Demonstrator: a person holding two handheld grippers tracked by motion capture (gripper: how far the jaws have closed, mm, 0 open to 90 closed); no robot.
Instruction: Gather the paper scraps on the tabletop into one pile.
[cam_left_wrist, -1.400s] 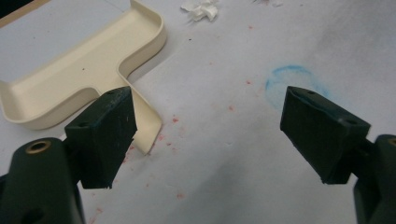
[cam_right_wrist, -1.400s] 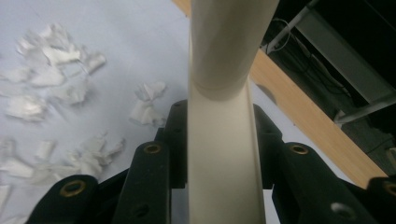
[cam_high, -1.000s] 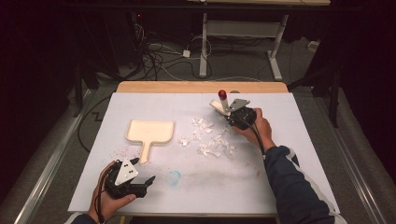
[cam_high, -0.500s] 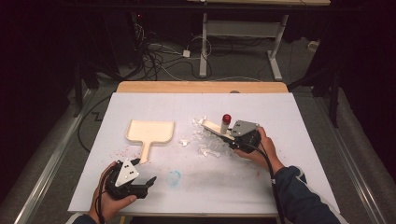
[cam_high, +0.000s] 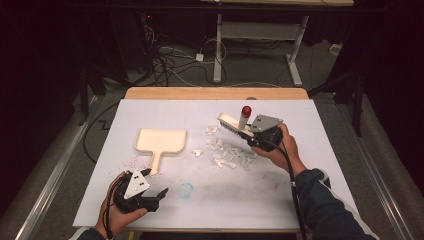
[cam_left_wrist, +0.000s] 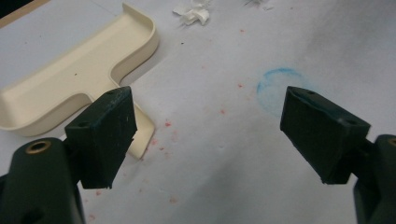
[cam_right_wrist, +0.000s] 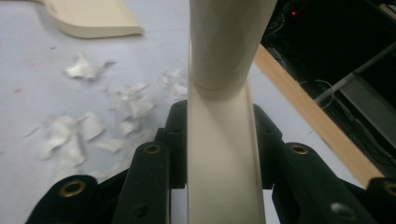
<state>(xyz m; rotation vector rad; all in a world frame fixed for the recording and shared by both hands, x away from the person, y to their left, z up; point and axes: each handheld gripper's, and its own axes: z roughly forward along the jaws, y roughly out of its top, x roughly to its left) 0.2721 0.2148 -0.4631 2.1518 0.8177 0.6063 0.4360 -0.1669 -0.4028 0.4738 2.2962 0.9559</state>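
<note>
Sweeping barely begun; torn white paper scraps (cam_high: 227, 152) loose on bench, right of flat cream plastic dustpan (cam_high: 160, 142), pan empty. Cream red-capped hand brush (cam_high: 236, 125) clamped in right gripper (cam_high: 250, 136) above scraps; left gripper (cam_high: 156, 196) jaws apart, idle near pan's handle.

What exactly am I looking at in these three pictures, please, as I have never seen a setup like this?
A person at a table holds a hand-operated pair of tongs in each hand. One picture looks down from above; the other two come from cameras riding on each pair. On the white table lie a cream dustpan and torn paper scraps. The right tongs are shut on a cream brush with a red-tipped handle, near the scraps. The left tongs are open, holding nothing, just short of the dustpan's handle.
</note>
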